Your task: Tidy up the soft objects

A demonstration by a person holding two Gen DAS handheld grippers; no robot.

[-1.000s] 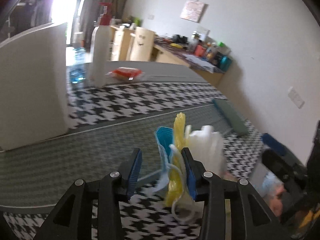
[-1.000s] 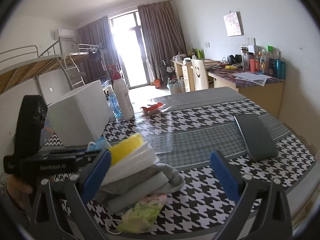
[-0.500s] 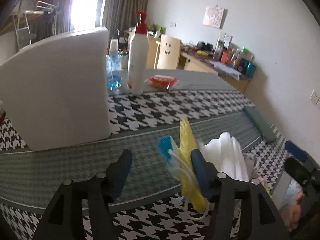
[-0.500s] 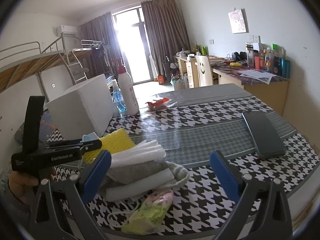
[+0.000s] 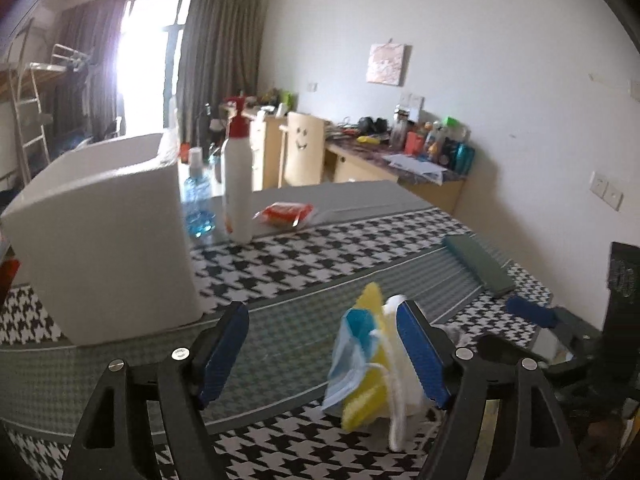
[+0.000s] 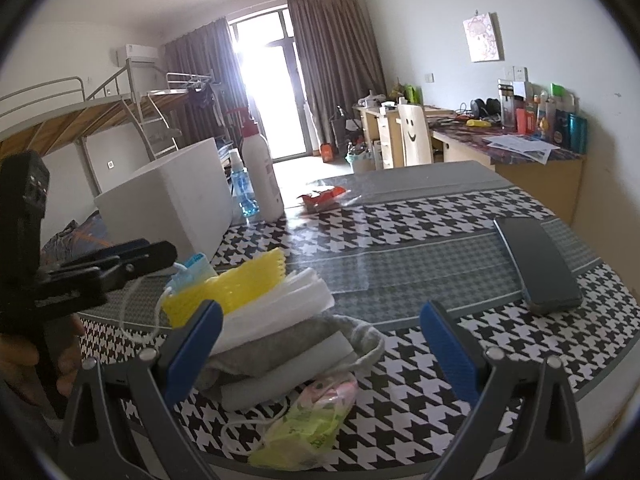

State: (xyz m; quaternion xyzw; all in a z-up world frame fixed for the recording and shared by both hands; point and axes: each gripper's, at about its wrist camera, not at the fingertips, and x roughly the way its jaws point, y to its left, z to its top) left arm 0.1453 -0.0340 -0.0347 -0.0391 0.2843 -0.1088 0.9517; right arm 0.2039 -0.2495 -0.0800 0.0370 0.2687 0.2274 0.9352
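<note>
One stack of soft objects (image 6: 276, 320), blue face mask (image 5: 352, 360) topmost, on the checked surface (image 6: 440, 380): left gripper (image 5: 324, 356) jaws opening, mask just released; right gripper (image 6: 320, 352) spread, empty; next move judged clear withdrawal.

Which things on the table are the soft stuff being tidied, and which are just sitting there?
Tidying:
blue face mask
yellow sponge cloth
white folded cloths
grey cloth
green tissue pack

Just sitting there:
white box
pump bottle
blue spray bottle
red packet
phone

Bright curtained window (image 6: 264, 92), white walls, bunk bed (image 6: 80, 120), cluttered desk (image 6: 512, 148).
</note>
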